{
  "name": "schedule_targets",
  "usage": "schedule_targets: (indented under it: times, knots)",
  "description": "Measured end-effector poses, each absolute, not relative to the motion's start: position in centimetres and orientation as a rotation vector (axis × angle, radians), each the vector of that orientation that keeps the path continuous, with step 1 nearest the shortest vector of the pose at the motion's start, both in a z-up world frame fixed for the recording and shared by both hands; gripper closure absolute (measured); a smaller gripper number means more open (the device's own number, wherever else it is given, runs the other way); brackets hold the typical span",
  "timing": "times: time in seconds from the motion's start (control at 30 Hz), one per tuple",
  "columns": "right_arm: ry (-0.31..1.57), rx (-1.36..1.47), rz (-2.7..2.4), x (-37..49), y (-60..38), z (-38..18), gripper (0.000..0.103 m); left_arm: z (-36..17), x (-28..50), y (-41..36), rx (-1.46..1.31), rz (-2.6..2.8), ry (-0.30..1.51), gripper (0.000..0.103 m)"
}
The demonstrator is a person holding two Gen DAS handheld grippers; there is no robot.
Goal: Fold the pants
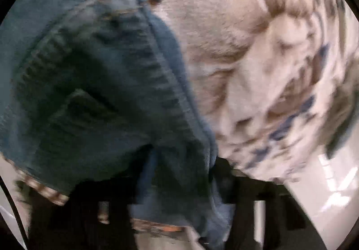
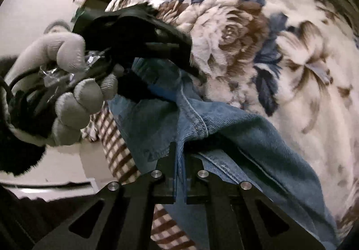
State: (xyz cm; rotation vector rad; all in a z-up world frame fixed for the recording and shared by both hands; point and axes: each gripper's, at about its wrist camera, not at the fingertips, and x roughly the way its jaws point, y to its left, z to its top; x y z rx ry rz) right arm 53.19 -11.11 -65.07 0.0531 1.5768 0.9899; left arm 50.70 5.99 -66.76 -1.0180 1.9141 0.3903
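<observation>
The right gripper (image 2: pixel 179 160) is nearest, its jaws clenched on a fold of the blue denim pants (image 2: pixel 224 128). Just beyond, the pants lie bunched on the floral blanket (image 2: pixel 258 32). Farther along the pants, a gloved hand (image 2: pixel 67 83) holds the left gripper (image 2: pixel 143 92), clamped on the denim beside their checked lining (image 2: pixel 112 137).

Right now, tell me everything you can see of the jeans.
The jeans are blue denim, faded, with stitched seams and a brown-and-white checked lining showing at one edge. They hang bunched and creased, lifted over a floral blanket. The right gripper is shut on a fold of denim; the left gripper, held by a gloved hand, meets another part, but blur hides its hold.
</observation>
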Motion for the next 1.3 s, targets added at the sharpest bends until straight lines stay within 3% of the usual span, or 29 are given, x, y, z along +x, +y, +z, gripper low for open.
schedule_targets:
  times: [0.1,0.2,0.3,0.33,0.37,0.47,0.6,0.63,0.67,0.73,0.83,1.0,1.03,1.07,1.13,1.2,1.23,1.3]
  knots:
    - [1.631,0.114,0.991,54.2,-11.5,-65.8,0.095,-65.2,51.4,4.7,-0.86,0.325,1.905,0.079]
    - [1.685,0.208,0.97,55.6,-12.8,-66.7,0.088,-63.6,51.5,3.7,-0.792,0.283,1.882,0.081]
    - [1.713,0.292,0.982,56.7,-13.0,-67.6,0.057,-63.0,50.8,4.0,-0.81,0.272,1.869,0.083]
    - [1.732,0.332,0.99,57.2,-12.7,-68.3,0.041,-63.0,50.6,4.3,-0.812,0.27,1.866,0.083]
    - [1.759,0.351,0.999,57.5,-12.4,-68.9,0.036,-62.9,50.5,4.3,-0.818,0.27,1.863,0.083]
    - [1.857,0.408,1.042,58.2,-10.7,-71.8,0.036,-63.0,50.1,5.0,-0.837,0.261,1.859,0.083]
    - [1.963,0.508,1.095,58.6,-8.2,-75.9,0.037,-62.3,50.3,7.8,-0.939,0.208,1.809,0.071]
    - [1.979,0.539,1.078,58.7,-8.3,-76.5,0.046,-61.5,49.9,8.9,-0.955,0.217,1.772,0.067]
    - [2.002,0.581,1.047,59.0,-9.0,-77.1,0.065,-61.0,49.5,10.0,-0.956,0.226,1.732,0.062]
    - [2.003,0.704,0.989,59.9,-11.3,-77.6,0.085,-60.2,48.3,12.4,-0.887,0.295,1.669,0.062]
    - [1.934,0.899,0.838,61.6,-16.9,-77.3,0.09,-61.5,46.2,15.3,-0.858,0.368,1.672,0.062]
    - [1.877,1.016,0.807,62.8,-19.4,-76.4,0.087,-62.6,44.3,17.2,-0.896,0.381,1.678,0.062]
    - [1.894,1.001,0.839,62.8,-18.8,-76.2,0.078,-62.5,44.2,17.1,-0.884,0.376,1.68,0.062]
    - [1.922,0.953,0.862,62.8,-17.9,-76.0,0.058,-62.5,44.2,17.1,-0.879,0.374,1.681,0.062]
    - [1.959,0.859,0.892,62.8,-15.7,-75.9,0.045,-62.4,44.2,17.1,-0.879,0.373,1.684,0.062]
    - [1.986,0.707,0.814,63.1,-14.1,-76.2,0.087,-62.6,44.4,17.0,-0.897,0.374,1.683,0.062]
    - [1.993,0.667,0.741,63.4,-14.3,-76.4,0.092,-62.7,44.5,16.8,-0.914,0.376,1.676,0.062]
    - [1.952,0.7,0.645,64.5,-15.7,-76.0,0.092,-62.6,44.4,17.1,-0.911,0.379,1.666,0.062]
